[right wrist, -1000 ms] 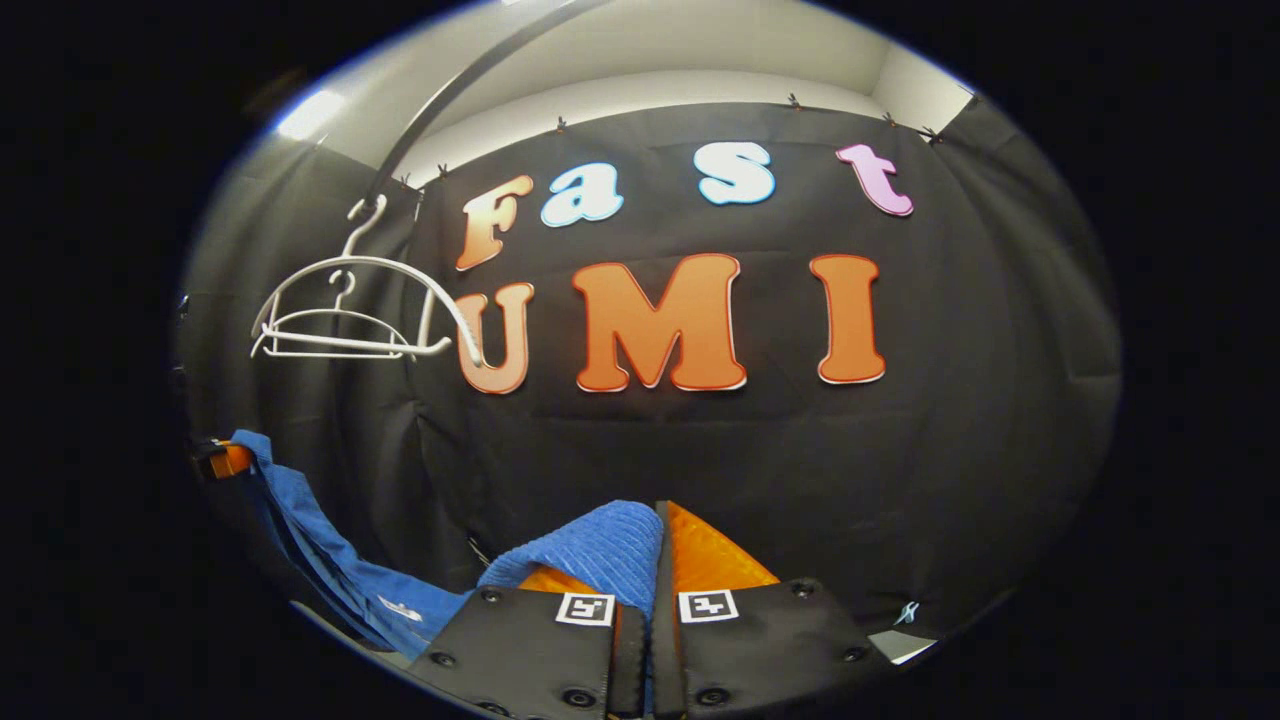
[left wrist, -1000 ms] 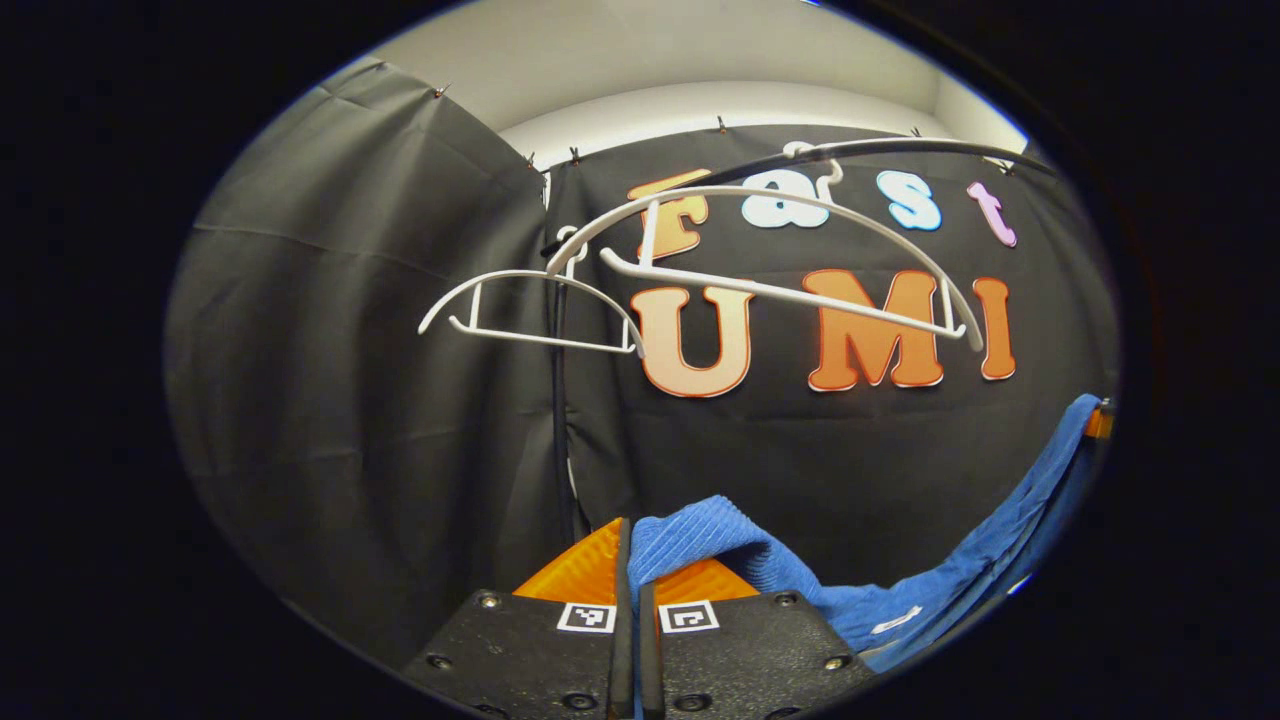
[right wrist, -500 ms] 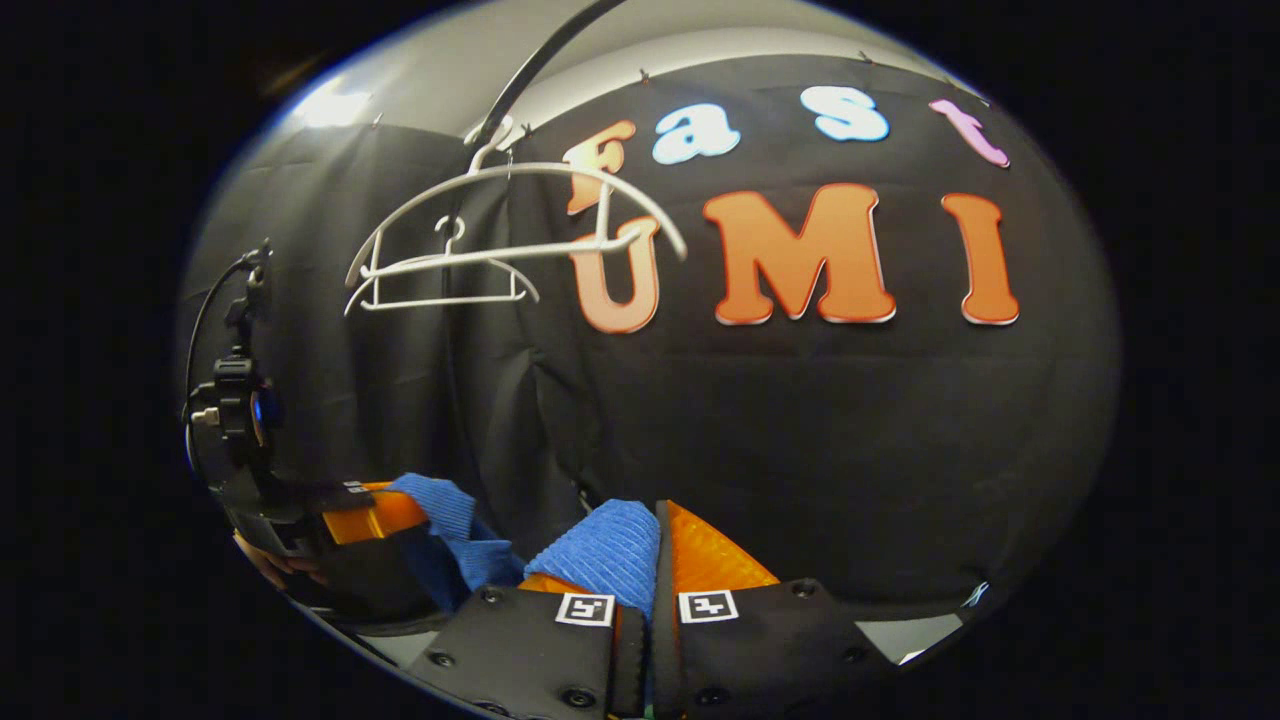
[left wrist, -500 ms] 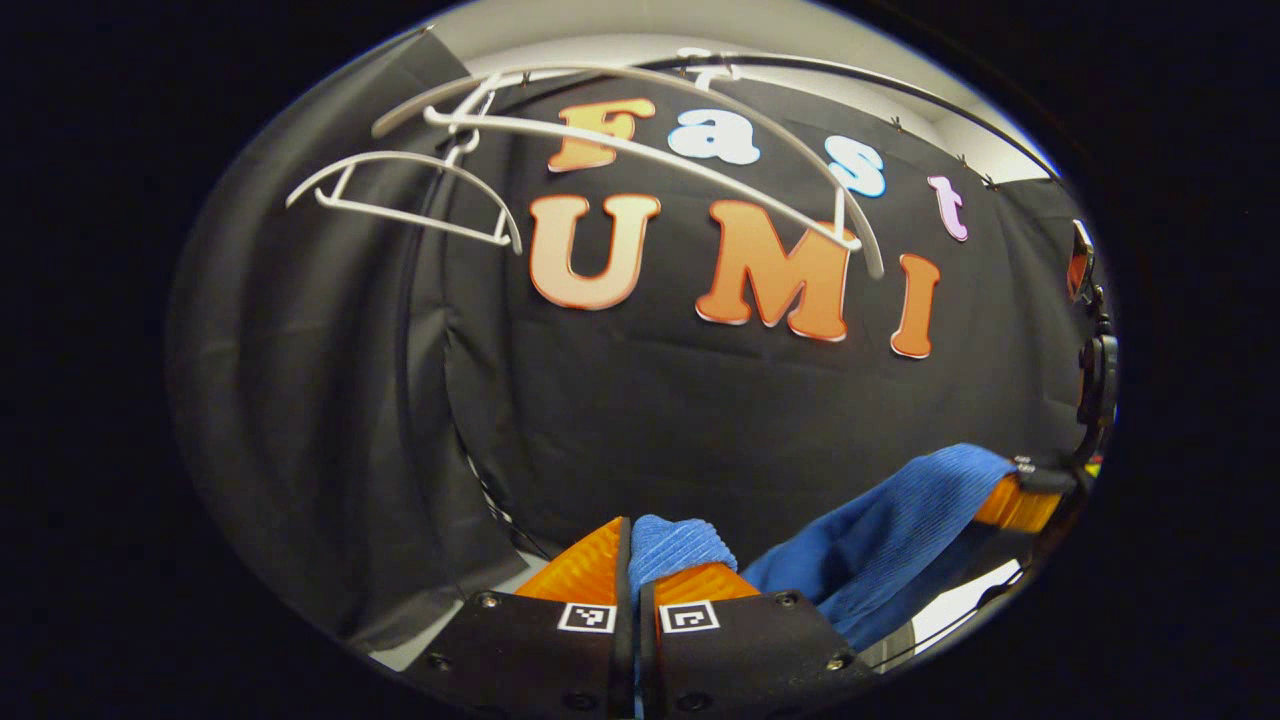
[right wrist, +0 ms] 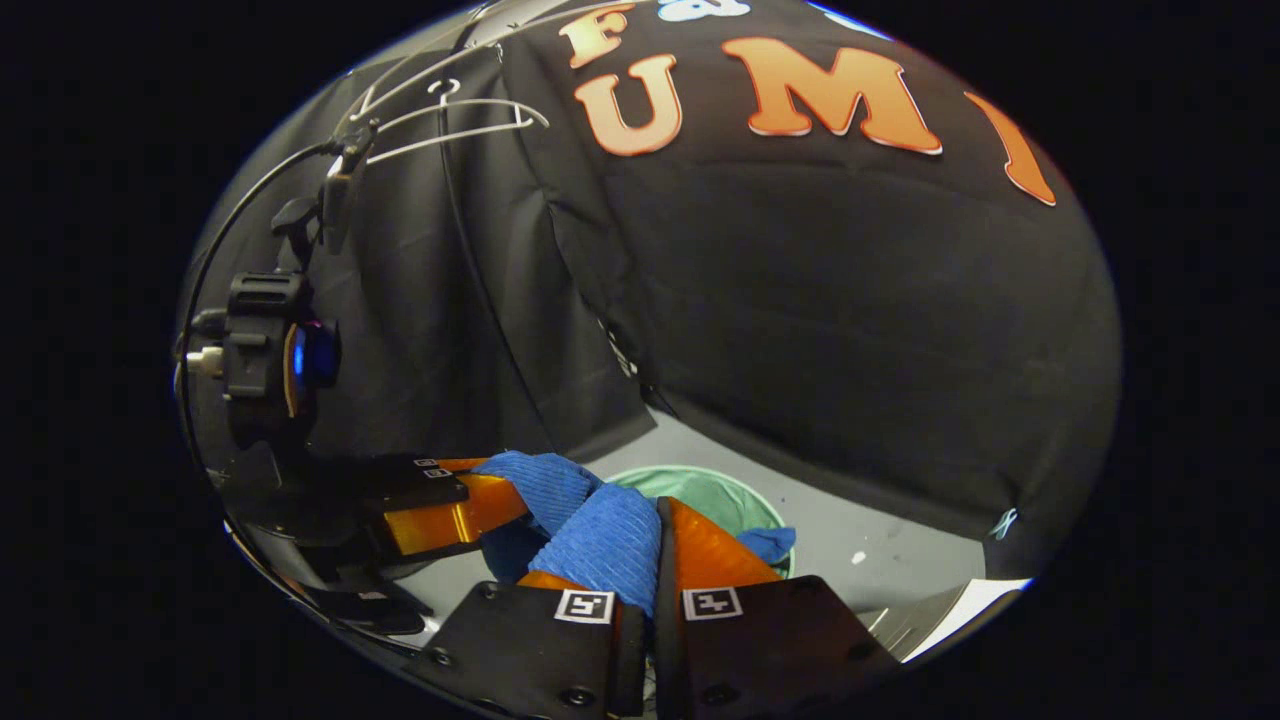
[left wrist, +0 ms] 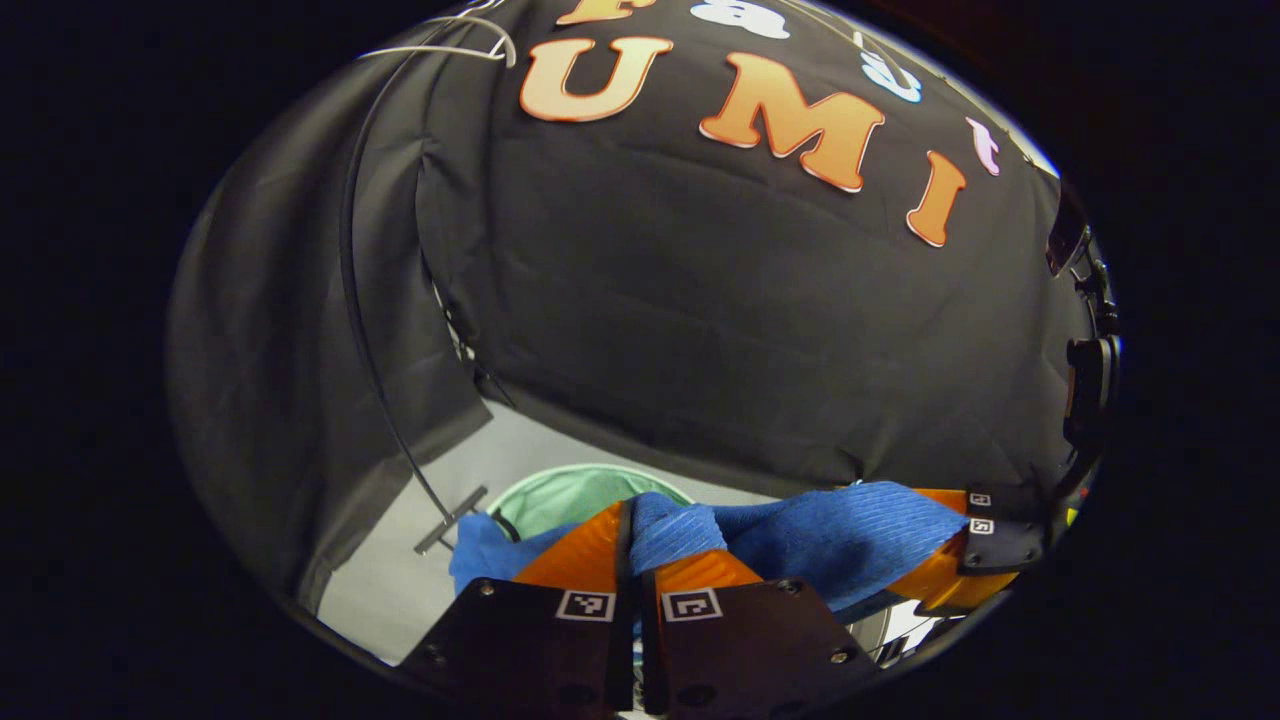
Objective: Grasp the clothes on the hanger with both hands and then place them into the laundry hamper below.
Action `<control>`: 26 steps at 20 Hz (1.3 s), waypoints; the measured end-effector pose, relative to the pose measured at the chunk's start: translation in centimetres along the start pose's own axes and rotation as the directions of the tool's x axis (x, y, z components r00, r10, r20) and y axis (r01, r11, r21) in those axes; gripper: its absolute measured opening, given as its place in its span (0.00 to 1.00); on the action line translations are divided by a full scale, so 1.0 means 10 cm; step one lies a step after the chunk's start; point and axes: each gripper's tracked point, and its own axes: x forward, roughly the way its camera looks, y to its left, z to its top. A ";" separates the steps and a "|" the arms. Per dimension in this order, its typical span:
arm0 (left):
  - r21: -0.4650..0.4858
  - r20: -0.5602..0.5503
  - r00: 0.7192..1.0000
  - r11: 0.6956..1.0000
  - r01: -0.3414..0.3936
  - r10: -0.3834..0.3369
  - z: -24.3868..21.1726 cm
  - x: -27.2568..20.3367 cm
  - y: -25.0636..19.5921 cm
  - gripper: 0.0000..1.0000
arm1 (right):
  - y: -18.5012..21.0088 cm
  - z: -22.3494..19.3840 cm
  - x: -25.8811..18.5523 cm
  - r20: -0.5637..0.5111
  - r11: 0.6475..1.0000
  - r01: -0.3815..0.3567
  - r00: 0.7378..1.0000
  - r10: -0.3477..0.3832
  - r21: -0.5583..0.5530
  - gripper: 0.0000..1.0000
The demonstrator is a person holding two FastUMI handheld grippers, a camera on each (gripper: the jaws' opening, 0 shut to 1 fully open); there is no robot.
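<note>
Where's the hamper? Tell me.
The hamper sits on the floor below both tools; in the right gripper view its green rim shows just behind the blue cloth.

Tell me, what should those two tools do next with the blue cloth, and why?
Probably lower it a bit further before letting go. Both the left tool and the right tool are shut on the blue cloth, and the green hamper sits just below it, so a short drop should land the cloth inside.

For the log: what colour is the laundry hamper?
Pale green hamper, clearest in the right gripper view, below the blue garment.
</note>
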 end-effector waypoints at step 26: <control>-0.090 -0.160 0.979 0.986 -0.142 0.126 -1.06 -0.37 0.40 0.97 | -0.28 -1.00 0.14 -0.221 0.990 0.071 0.974 -0.043 0.120 0.99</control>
